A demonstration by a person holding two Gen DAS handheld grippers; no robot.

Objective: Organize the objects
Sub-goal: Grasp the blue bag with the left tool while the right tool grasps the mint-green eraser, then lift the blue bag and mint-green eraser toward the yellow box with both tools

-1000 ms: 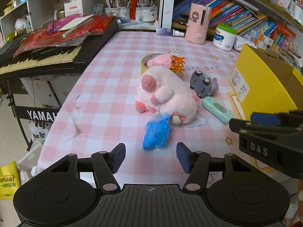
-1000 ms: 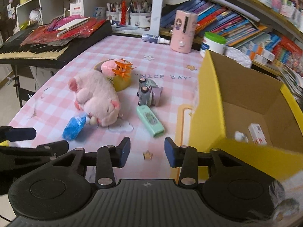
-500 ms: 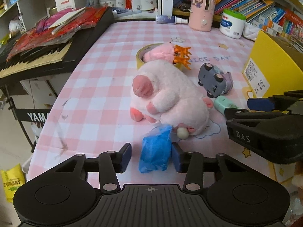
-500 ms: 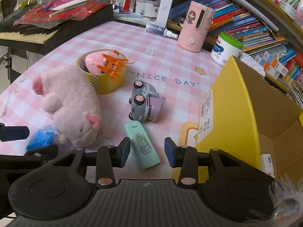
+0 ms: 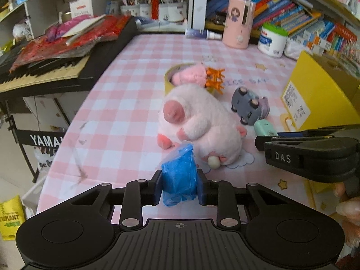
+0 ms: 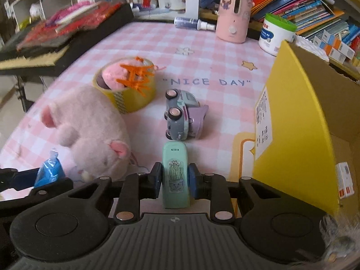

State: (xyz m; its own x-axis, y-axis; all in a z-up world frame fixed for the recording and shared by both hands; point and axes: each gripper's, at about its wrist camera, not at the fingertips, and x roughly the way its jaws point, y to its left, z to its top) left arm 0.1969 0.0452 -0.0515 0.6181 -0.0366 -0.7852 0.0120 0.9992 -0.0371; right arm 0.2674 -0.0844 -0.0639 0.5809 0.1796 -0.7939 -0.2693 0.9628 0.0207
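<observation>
While each hand-held gripper pinches something, left the blue packet, right the mint case, little seems boxed; plush, car and tape lie ahead.

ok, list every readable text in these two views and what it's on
"NICE DAY" – checked tablecloth
"YAMA", cut off – keyboard stand panel
"DAS" – right gripper body
"PLANT", partial – yellow bag on the floor
Label on the yellow box, white tub, book spines, small carton in the box: too small or blurred to read.
</observation>
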